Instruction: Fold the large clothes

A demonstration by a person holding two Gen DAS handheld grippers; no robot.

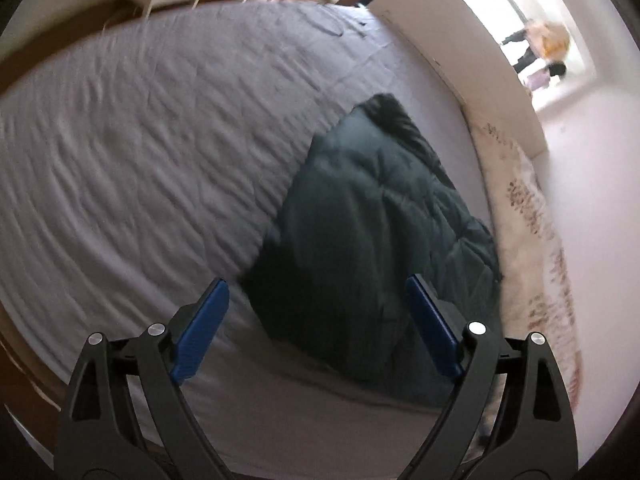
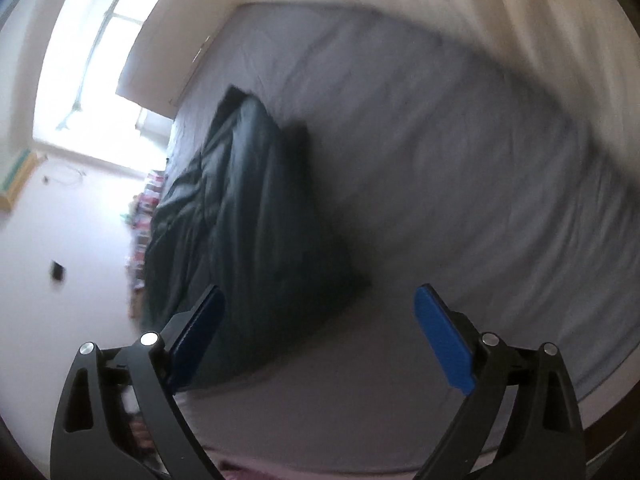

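Note:
A dark green padded jacket (image 1: 372, 232) lies bunched in a compact heap on the grey bedsheet (image 1: 140, 140), near the bed's edge by the wall. It also shows in the right wrist view (image 2: 248, 224), left of centre. My left gripper (image 1: 318, 292) is open and empty, held above the jacket's near end. My right gripper (image 2: 320, 300) is open and empty, above the sheet (image 2: 460, 160) just beside the jacket's near corner. Both views are motion-blurred.
A patterned cream blanket (image 1: 536, 240) runs along the bed's edge by the white wall. A beige headboard panel (image 1: 452, 40) stands beyond the jacket. A bright window (image 2: 92, 60) is behind it. Wooden floor (image 1: 72, 36) and furniture lie beyond the far side.

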